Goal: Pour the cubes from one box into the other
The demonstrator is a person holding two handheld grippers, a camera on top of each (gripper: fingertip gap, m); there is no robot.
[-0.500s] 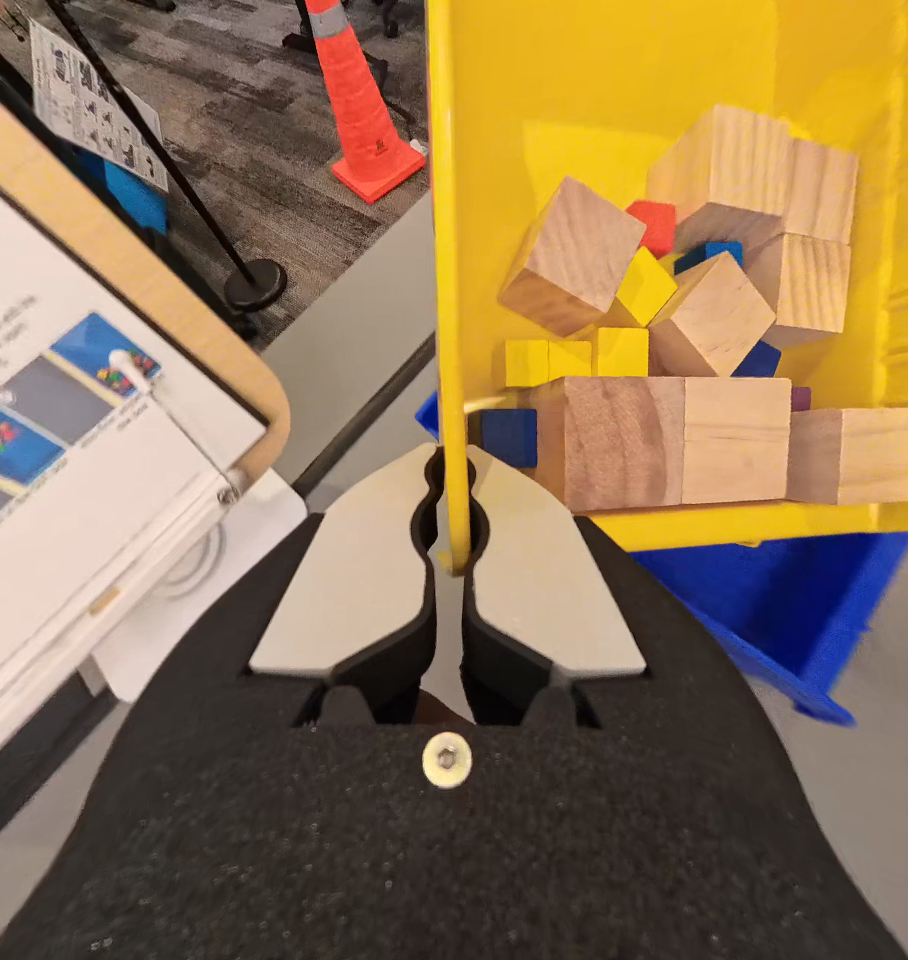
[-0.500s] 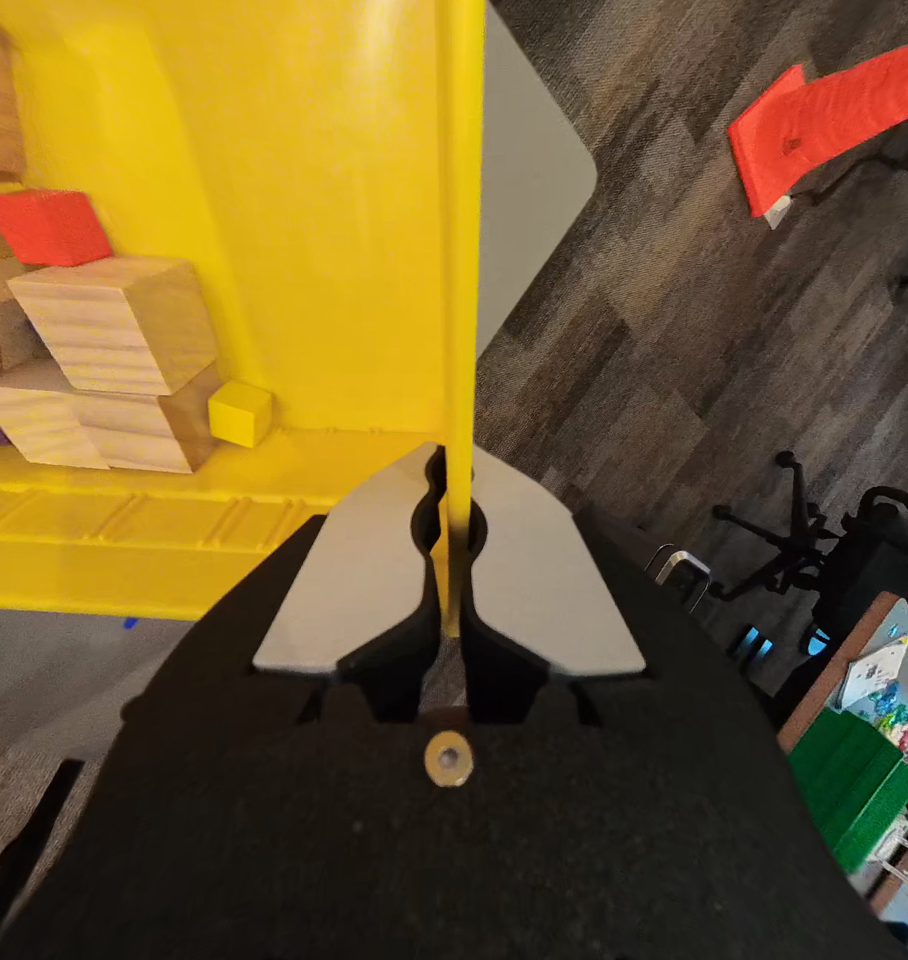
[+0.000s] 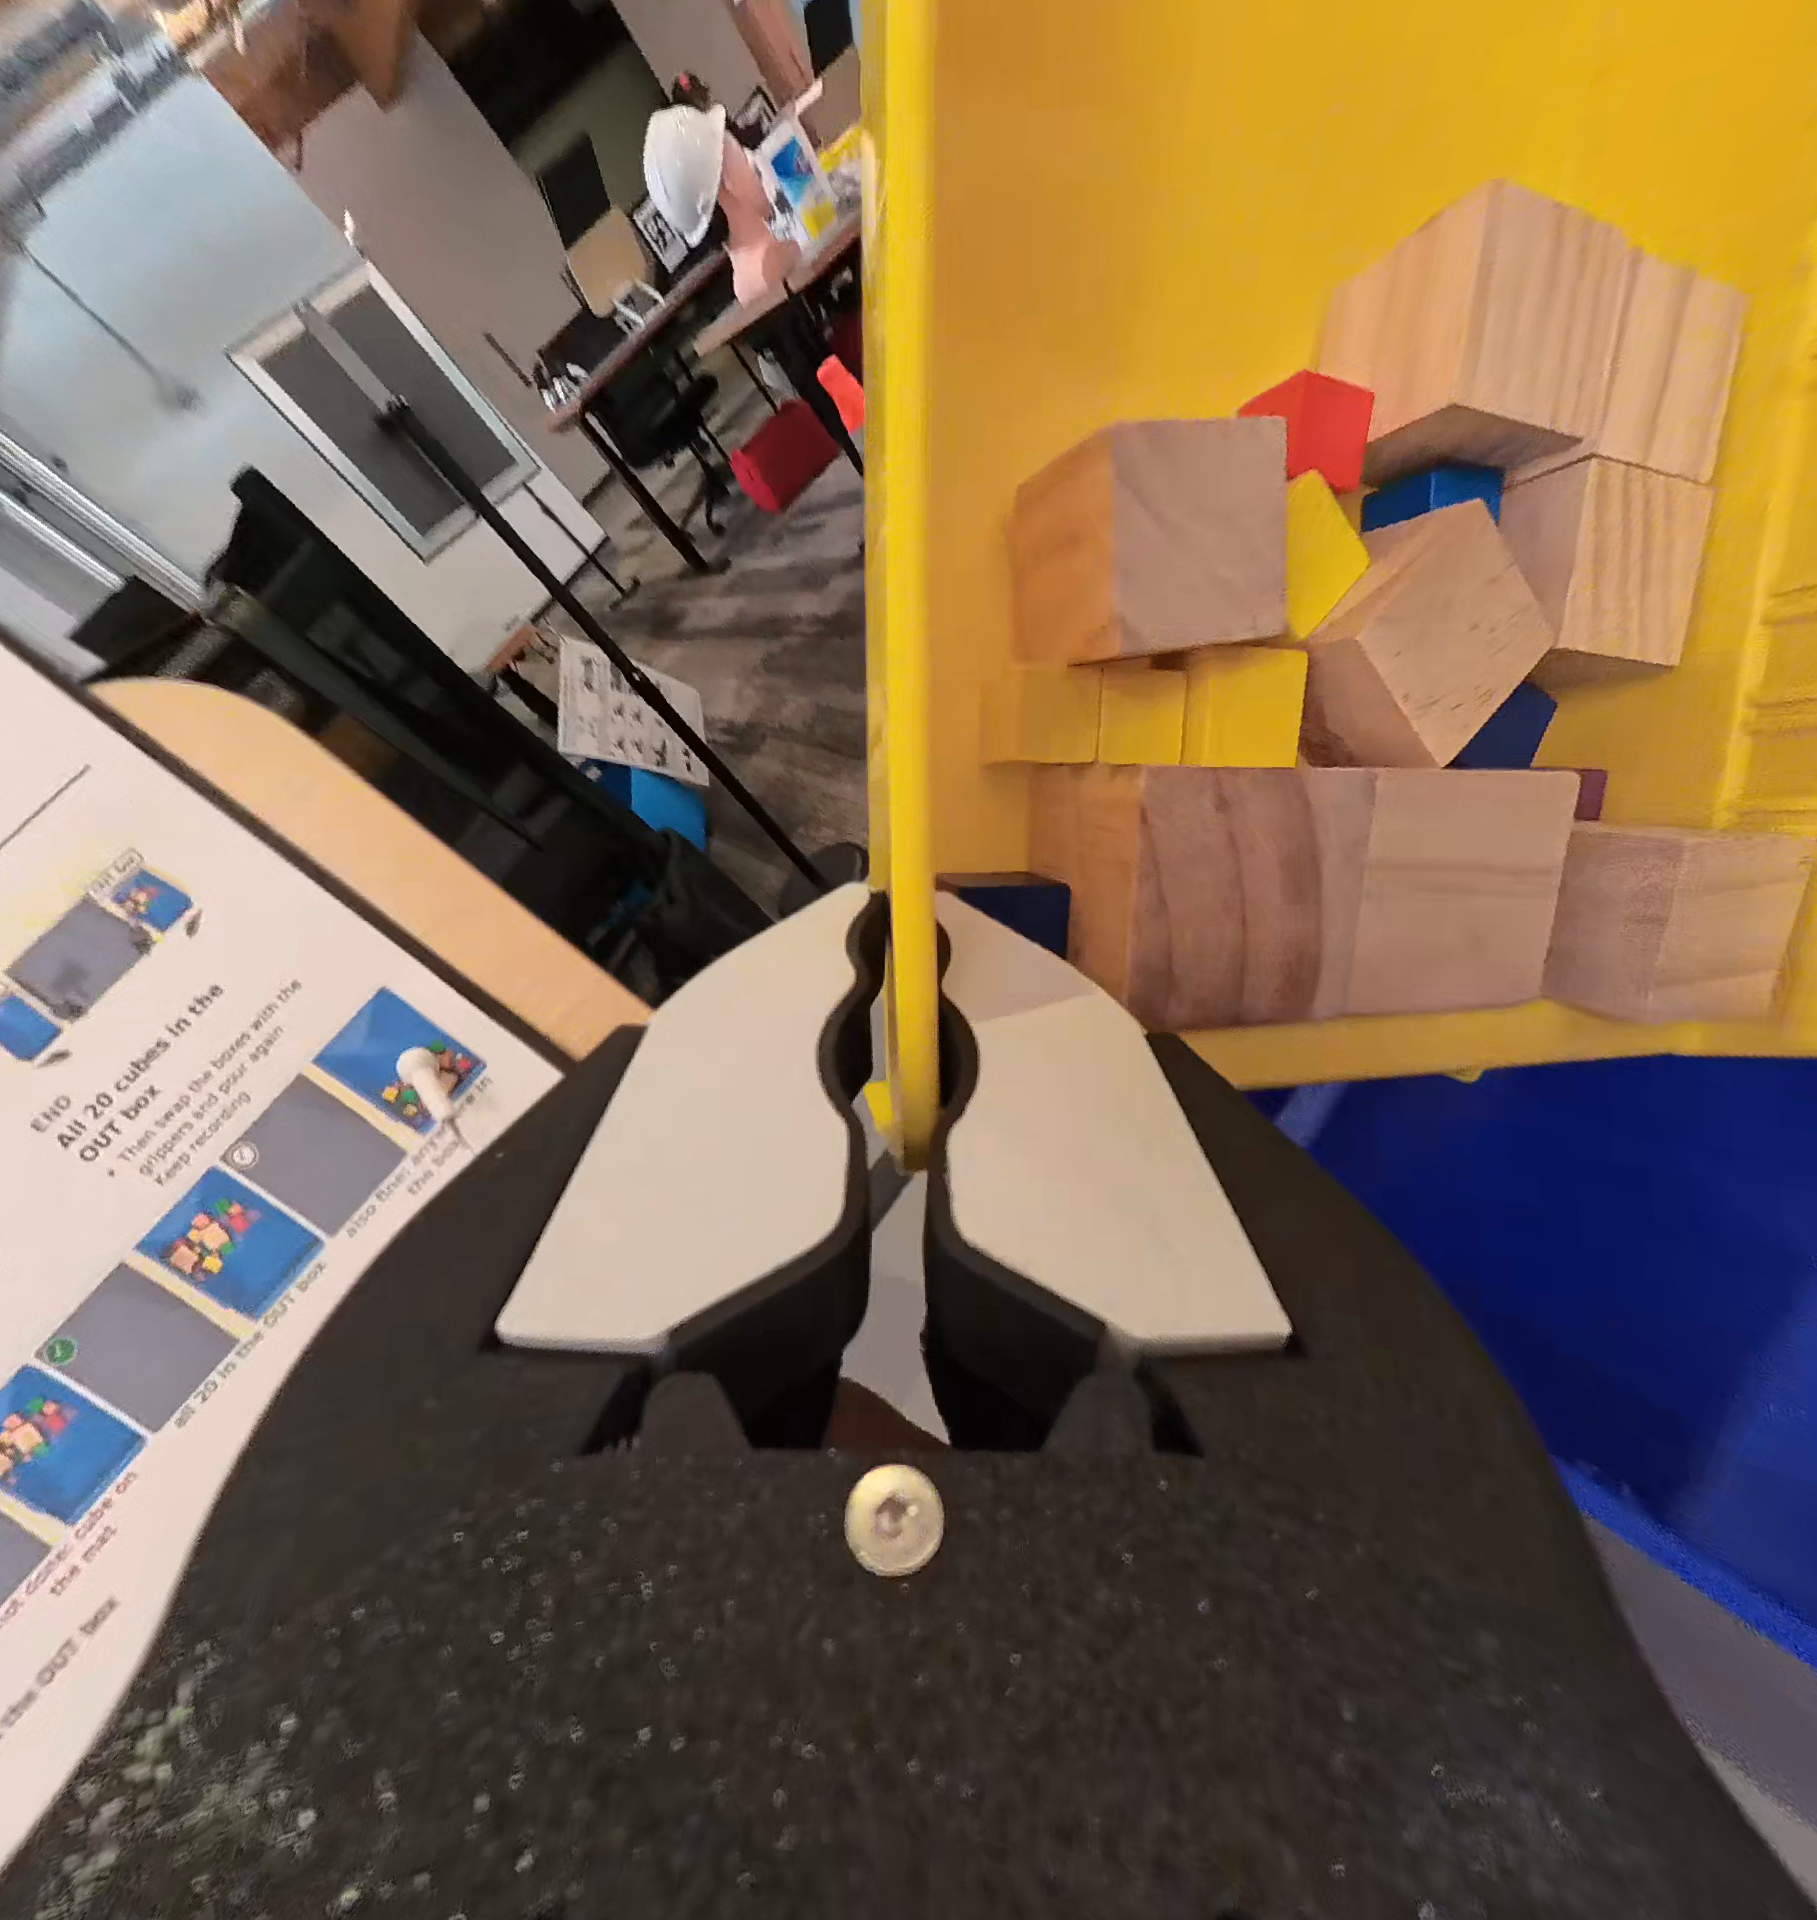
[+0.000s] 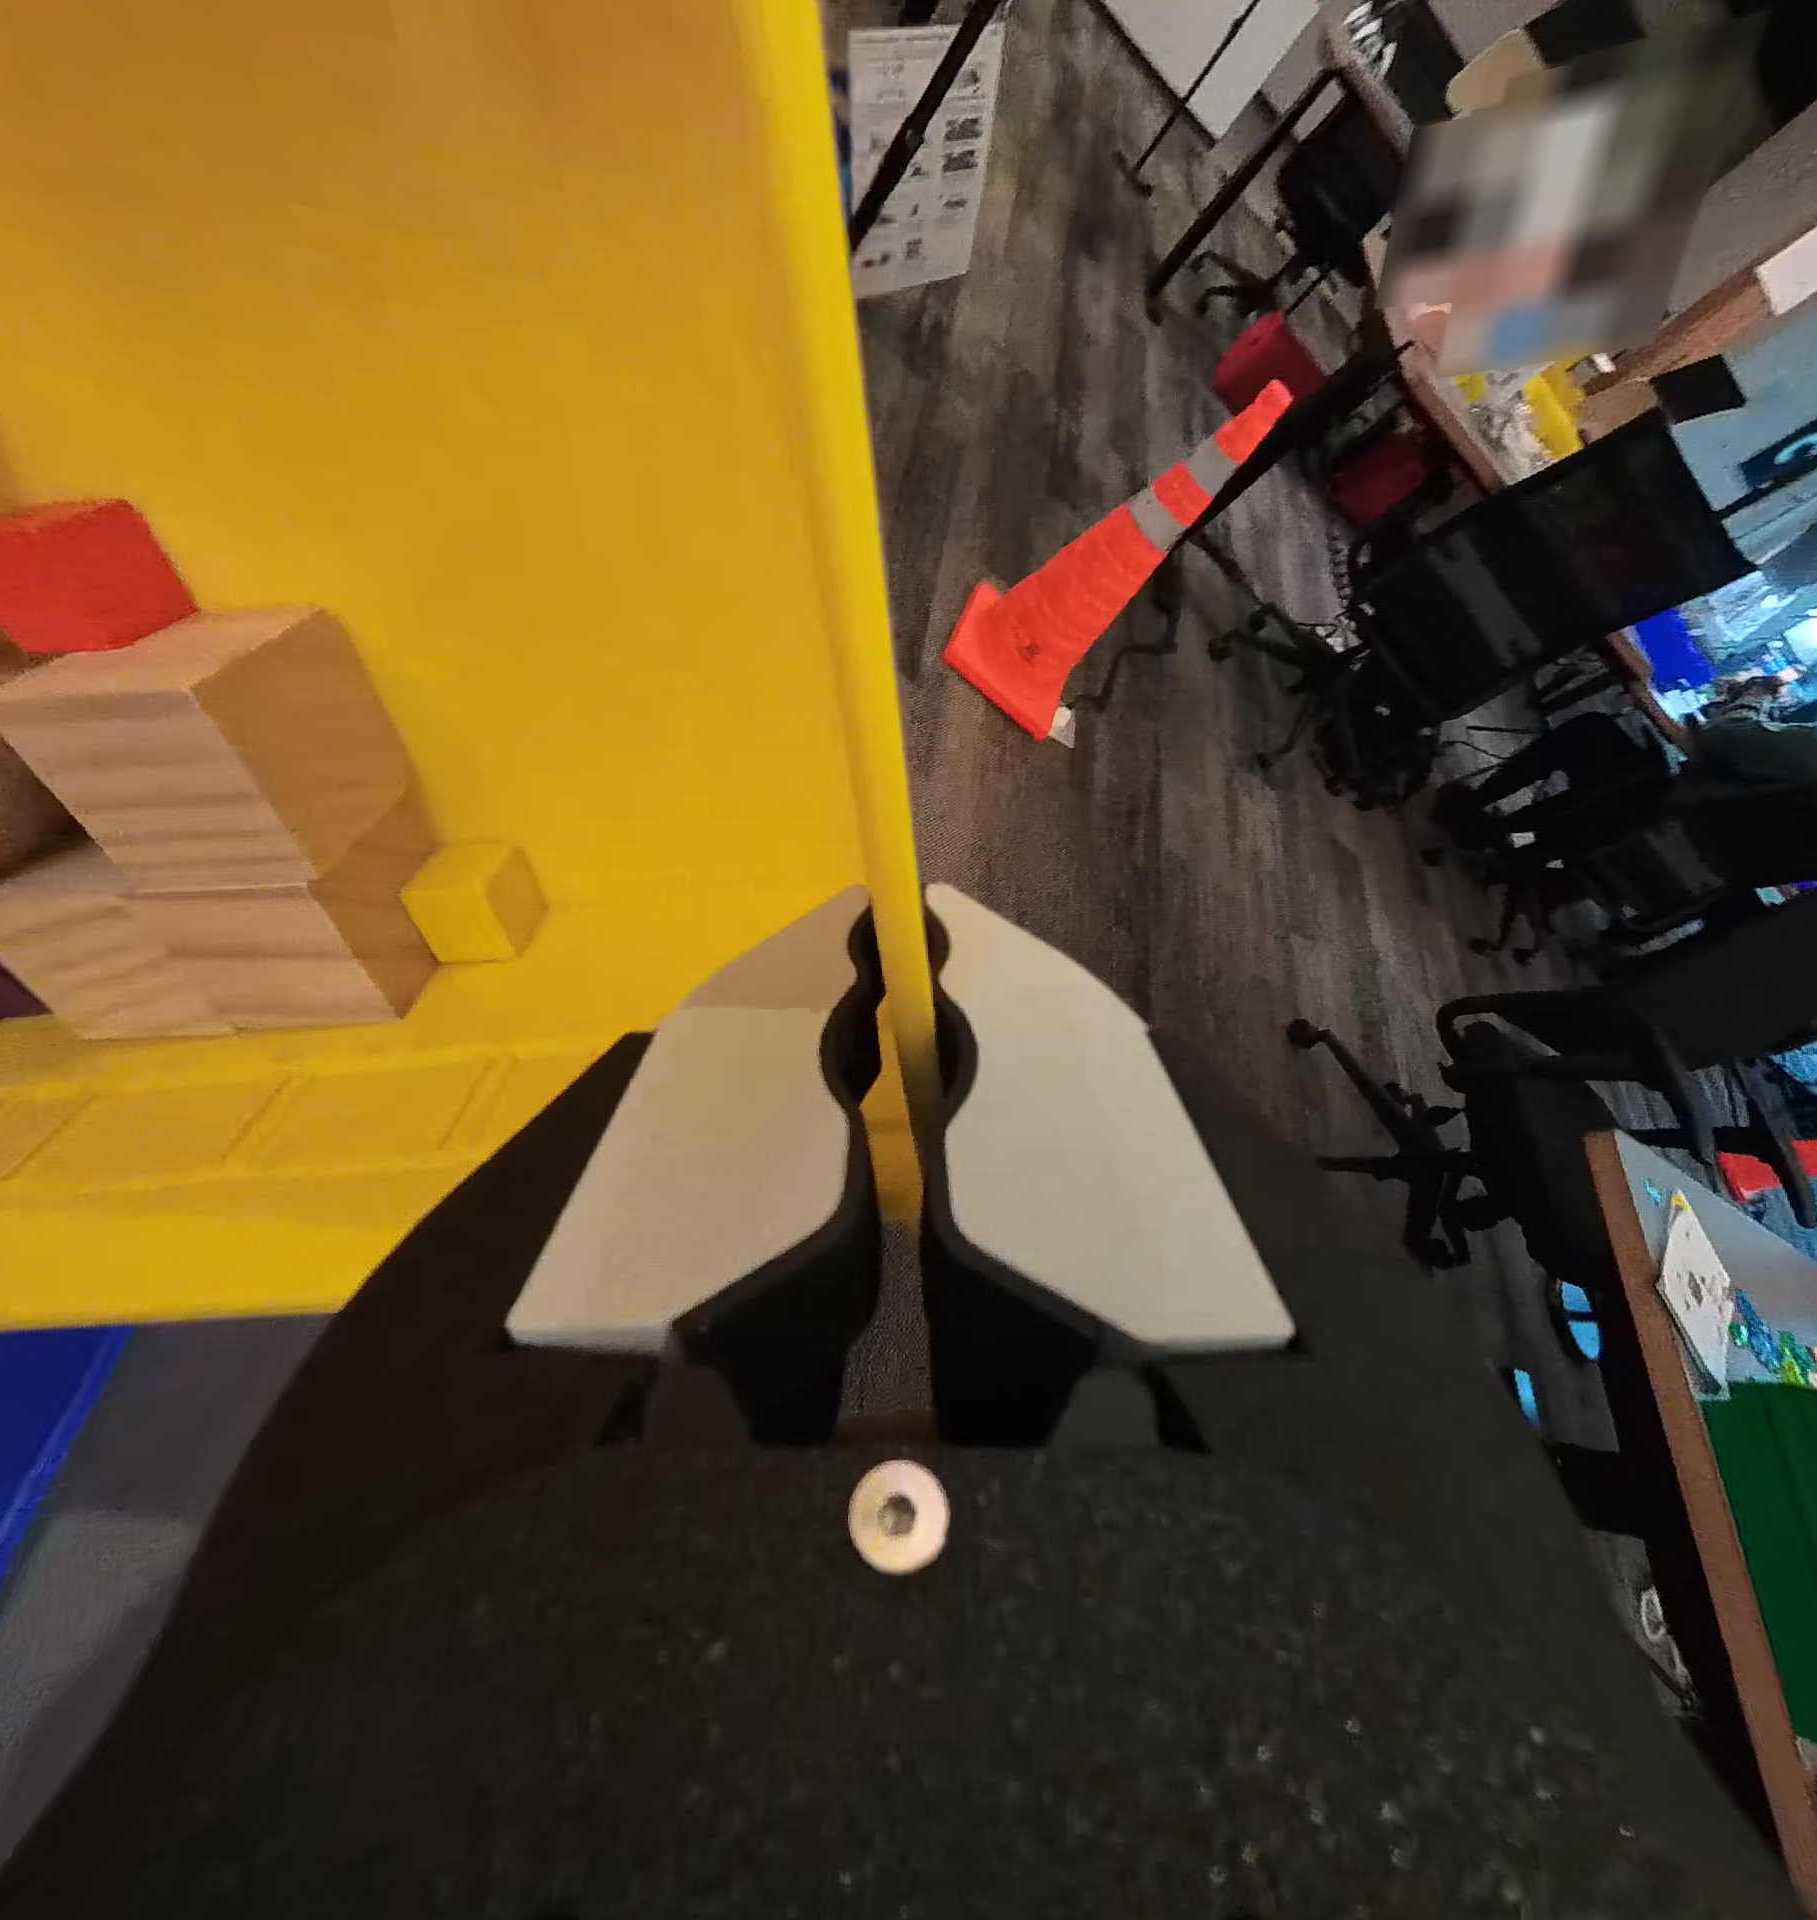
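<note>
The left gripper [image 3: 909, 1023] was closed on one thin side wall of the yellow box [image 3: 1299, 208], and the right gripper [image 4: 899, 1023] was closed on the opposite wall, at the centre of each view. The box was lifted and tipped steeply, so its floor filled the upper part of both frames. The cubes [image 3: 1351, 727] were piled against the lower wall at the right centre of the left view: large wooden ones with small yellow, blue, red and purple ones between them. None had passed the rim yet. The blue box [image 3: 1610, 1299] lay under that rim, in the lower right of the left view and the lower left corner of the right view.

The main risk, I think, was that the pile would release all at once. The big wooden cubes could jump over the lip and carry the small ones past the blue box onto the counter [image 3: 1714, 1683], if the yellow rim was not well inside the blue one. A second risk was the grip itself: each gripper pinched only a thin smooth wall, so the moving weight could make the box slip or twist. The small yellow cube [image 4: 473, 899] by the right wall could stay behind in the corner.
</note>
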